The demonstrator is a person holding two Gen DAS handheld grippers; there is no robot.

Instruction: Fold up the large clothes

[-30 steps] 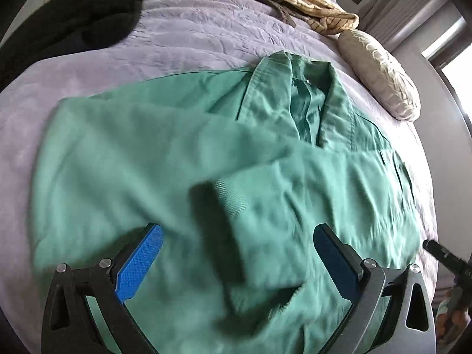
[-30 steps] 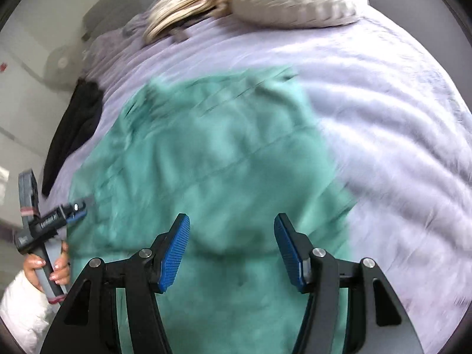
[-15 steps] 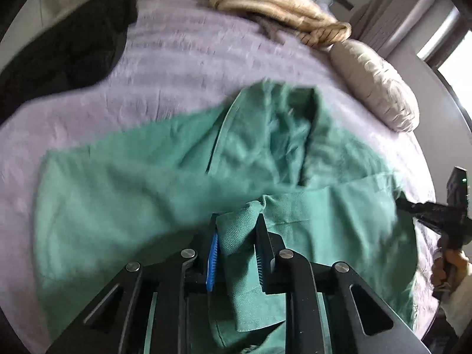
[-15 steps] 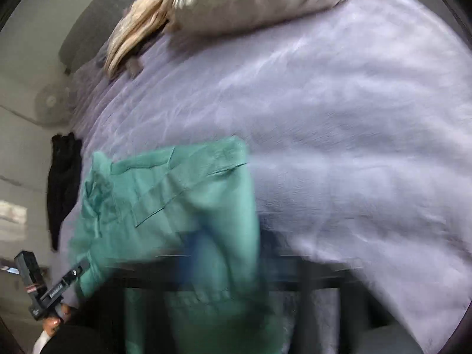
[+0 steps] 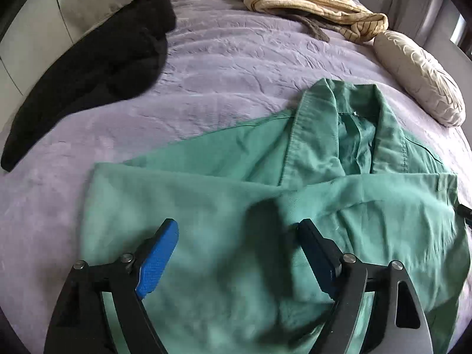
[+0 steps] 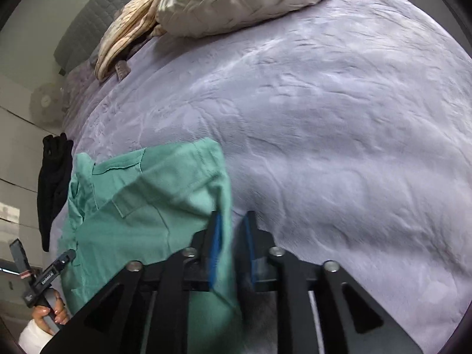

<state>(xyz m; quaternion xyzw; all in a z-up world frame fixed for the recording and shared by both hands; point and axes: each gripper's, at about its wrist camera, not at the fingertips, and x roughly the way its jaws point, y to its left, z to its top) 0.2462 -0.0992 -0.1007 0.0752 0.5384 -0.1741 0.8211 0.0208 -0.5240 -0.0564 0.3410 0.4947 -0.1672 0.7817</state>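
Note:
A large green shirt (image 5: 206, 200) lies on the lavender bed cover (image 5: 236, 67), collar (image 5: 348, 124) away from me, one sleeve folded across its front. My left gripper (image 5: 237, 227) hovers over the shirt, jaws wide and still opening; the cuff lies loose beneath them, untouched. In the right wrist view the shirt (image 6: 147, 206) has its side edge between the narrow jaws of my right gripper (image 6: 233, 215). Those jaws are opening: the cloth rests against the left pad, with a gap to the right pad. A hand (image 6: 50, 315) holds the left gripper at the lower left.
A black garment (image 5: 103, 59) lies at the bed's far left. A beige knit garment (image 5: 309, 0) and a cream pillow (image 5: 419, 82) sit by the headboard. Bare lavender cover (image 6: 324, 147) stretches to the right of the shirt. A fan (image 6: 44, 103) stands beside the bed.
The left gripper closed on the sleeve cuff, then let it go, and the view pulled back. The right gripper swung to the shirt's side edge, closed there, and its jaws have parted slightly.

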